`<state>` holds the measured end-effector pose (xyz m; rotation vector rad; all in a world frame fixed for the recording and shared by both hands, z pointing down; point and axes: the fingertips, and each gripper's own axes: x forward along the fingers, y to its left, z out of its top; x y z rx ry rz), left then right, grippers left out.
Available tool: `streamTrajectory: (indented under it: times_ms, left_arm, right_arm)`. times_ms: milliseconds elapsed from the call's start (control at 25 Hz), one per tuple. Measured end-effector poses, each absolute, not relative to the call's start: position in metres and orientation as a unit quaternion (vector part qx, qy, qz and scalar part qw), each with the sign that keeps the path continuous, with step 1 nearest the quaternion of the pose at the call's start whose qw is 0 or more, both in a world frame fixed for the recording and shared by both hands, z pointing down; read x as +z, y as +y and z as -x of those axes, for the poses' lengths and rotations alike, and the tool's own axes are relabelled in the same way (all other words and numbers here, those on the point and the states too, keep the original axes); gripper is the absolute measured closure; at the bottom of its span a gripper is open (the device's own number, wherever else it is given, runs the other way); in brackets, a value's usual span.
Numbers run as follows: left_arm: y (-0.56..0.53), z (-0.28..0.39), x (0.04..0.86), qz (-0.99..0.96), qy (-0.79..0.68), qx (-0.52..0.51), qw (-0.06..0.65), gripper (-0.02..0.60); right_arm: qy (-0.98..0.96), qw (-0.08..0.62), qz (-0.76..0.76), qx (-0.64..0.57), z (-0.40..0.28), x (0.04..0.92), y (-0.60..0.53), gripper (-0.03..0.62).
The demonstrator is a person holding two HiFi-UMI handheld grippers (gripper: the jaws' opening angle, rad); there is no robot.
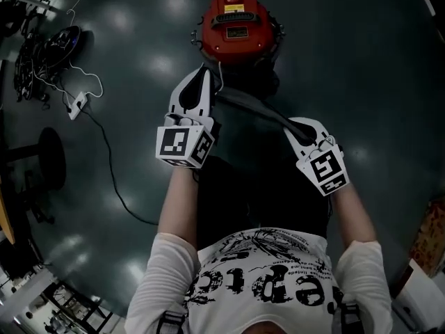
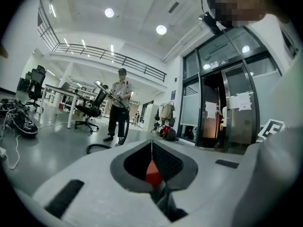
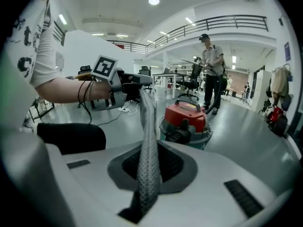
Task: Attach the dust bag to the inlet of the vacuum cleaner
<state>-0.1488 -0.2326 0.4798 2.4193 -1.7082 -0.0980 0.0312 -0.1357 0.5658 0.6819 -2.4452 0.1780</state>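
Grey dust bag [image 1: 254,108] stretches (taut) between both clamped jaws.

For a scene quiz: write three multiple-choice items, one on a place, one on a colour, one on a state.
1. The vacuum cleaner stands: A on a desk; B on the floor; C on a chair.
2. Its top is: A blue; B red; C yellow.
3. The dust bag is: A lying on the floor; B fitted on the vacuum cleaner; C stretched between the left gripper and right gripper.
Key: 1 B, the head view shows it on the floor; 2 B, red in two views; 3 C, both pairs of jaws pinch it.
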Motion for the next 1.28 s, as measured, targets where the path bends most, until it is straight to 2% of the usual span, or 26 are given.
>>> streamTrajectory:
  times_ms: [240, 640, 960, 1280]
  left_arm:
    - [-0.282, 0.147, 0.528, -0.821, -0.562, -0.082, 0.061, 0.577]
    - [-0.344, 0.131, 0.553, -0.851, -0.523, 0.004, 0.030, 0.578]
    - [-0.351, 0.126, 0.569, -0.881, -0.470, -0.002, 0.064, 0.578]
    - [-0.355, 0.116, 0.578, -0.890, -0.452, 0.020, 0.051, 0.578]
  right_arm:
    - [-0.928, 0.287, -0.237, 0.034, -0.020, 0.632, -0.160, 0.572]
    - [-0.924, 0.302, -0.235, 0.029, -0.014, 0.667, -0.174, 0.574]
    - [-0.922, 0.326, -0.208, 0.009, -0.009, 0.668, -0.194, 0.572]
    - [-0.924, 0.333, -0.184, 0.047, -0.010, 0.673, -0.213, 0.572]
